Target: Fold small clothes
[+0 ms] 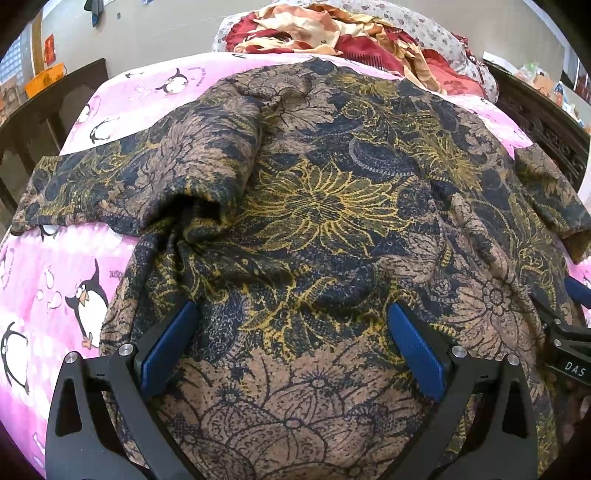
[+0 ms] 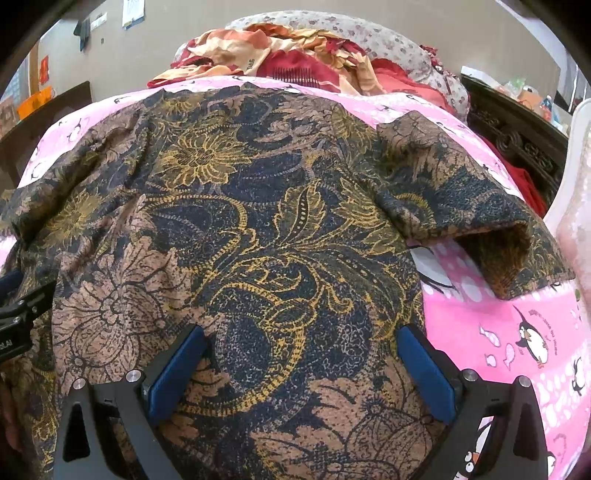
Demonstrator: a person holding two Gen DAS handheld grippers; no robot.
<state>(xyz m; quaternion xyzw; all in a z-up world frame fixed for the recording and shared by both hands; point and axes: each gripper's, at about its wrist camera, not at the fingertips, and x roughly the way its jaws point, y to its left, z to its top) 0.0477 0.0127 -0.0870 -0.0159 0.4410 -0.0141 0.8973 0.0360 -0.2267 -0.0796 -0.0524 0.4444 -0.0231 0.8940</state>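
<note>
A short-sleeved top (image 1: 317, 206) in brown, navy and yellow flower print lies spread on a pink penguin bedsheet (image 1: 48, 288). Its left sleeve (image 1: 122, 184) reaches toward the bed's left edge; its right sleeve (image 2: 469, 225) lies on the sheet in the right wrist view. My left gripper (image 1: 293, 317) is open, blue pads wide apart, low over the lower left part of the top. My right gripper (image 2: 301, 343) is open over the lower right part (image 2: 280, 258), near its side edge. Each gripper shows at the edge of the other's view. Nothing is held.
A heap of red and cream cloth (image 1: 332, 33) and a grey flowered pillow (image 2: 369, 40) lie at the bed's far end. Dark carved wooden furniture (image 1: 546, 122) stands on the right and a dark wooden piece (image 1: 48, 110) on the left. A white plastic thing (image 2: 576, 206) rises at far right.
</note>
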